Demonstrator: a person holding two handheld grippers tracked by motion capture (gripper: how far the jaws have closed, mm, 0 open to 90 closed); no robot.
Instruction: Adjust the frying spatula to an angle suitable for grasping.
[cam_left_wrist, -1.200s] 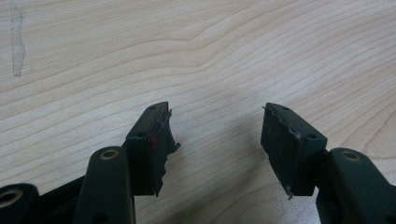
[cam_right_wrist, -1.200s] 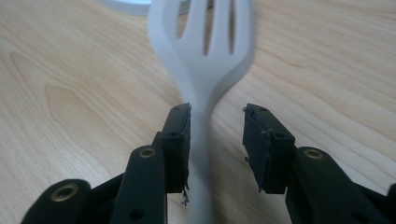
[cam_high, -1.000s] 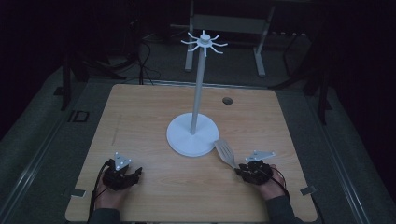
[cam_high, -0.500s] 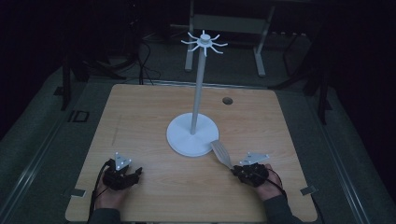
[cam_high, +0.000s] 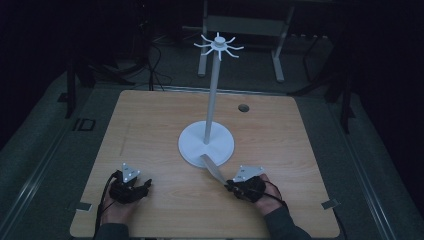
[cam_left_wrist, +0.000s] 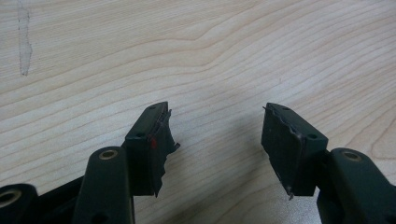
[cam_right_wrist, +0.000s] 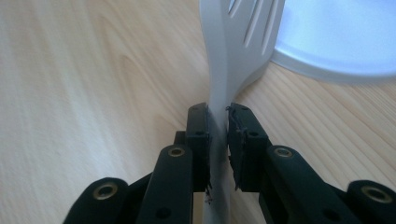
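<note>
**Right gripper clamped on a slotted spatula at the foot of the stand**

The right gripper (cam_high: 229, 184) sits near the table's (cam_high: 150, 125) front edge, right of centre, with its jaws pressed on the handle of a pale grey slotted spatula (cam_high: 212, 169). In the right gripper view the handle (cam_right_wrist: 217, 116) runs straight up between the two black pads, which grip it from both sides; the jaws have just been closing onto it. The blade, with its long slots, rises edge-on beyond the jaws and reaches the rim of the white stand's round base (cam_right_wrist: 336, 42). In the high view the spatula slants up and to the left from the gripper, its blade end overlapping the front edge of that base (cam_high: 206, 145); whether it touches the base cannot be told.

No container stands on the table. The stand has a flat disc, a thin upright pole and a ring of short hooks (cam_high: 218, 46) at the top, all bare.

The right hand lies low over the wood, knuckles up, forearm coming in from the bottom edge, gripper pointing left and away towards the base.

The left gripper (cam_high: 145, 186) rests near the front left of the table, well apart from the stand. In its own view the jaws stand wide apart with bare wood grain (cam_left_wrist: 215, 70) between them. The left hand lies flat and low, the gripper pointing to the right.
</note>
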